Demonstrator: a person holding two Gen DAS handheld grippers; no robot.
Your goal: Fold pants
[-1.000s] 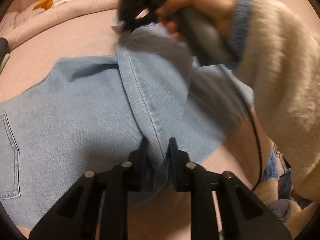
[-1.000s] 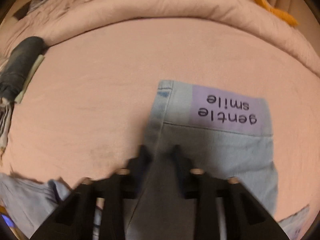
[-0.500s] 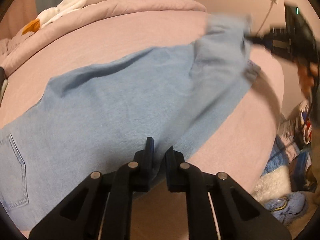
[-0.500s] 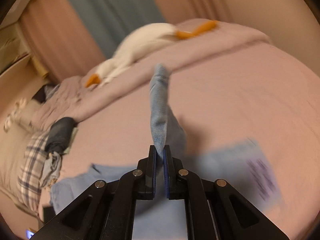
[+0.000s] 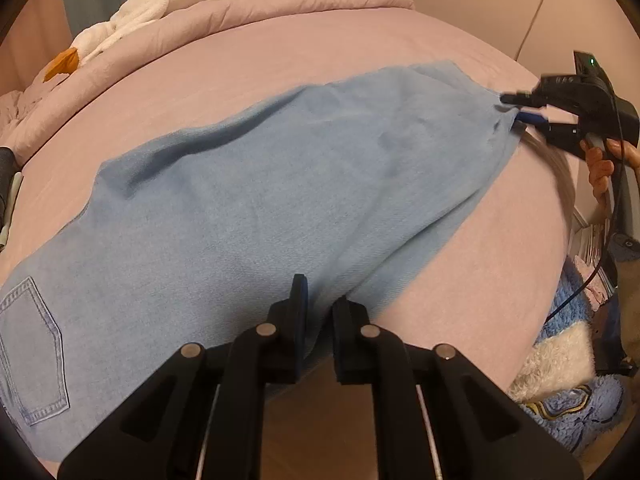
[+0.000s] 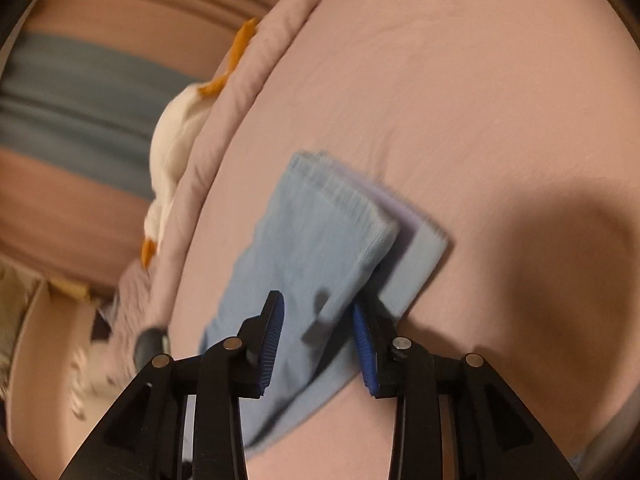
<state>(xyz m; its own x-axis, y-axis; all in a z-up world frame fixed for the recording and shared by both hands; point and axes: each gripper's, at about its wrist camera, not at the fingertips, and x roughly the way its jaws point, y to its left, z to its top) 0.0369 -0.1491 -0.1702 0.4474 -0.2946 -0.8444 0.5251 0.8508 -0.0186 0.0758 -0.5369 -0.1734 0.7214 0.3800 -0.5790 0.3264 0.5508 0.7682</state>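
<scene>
Denim, pale blue: the pants lie lengthwise across the pink bed, one leg over the other, so the first fold looks done. Your right gripper stands wide at the hem end with the cuffs between its fingers and unpinched, judging by the gap. Your left gripper sits at the near edge, narrowly parted; I cannot tell whether it pinches the cloth. A stuffed goose lies well away.

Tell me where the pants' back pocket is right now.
In the left wrist view, the back pocket sits at the far lower left on the pants, left of the left claw; the pants lie spread across the pink bed.
</scene>
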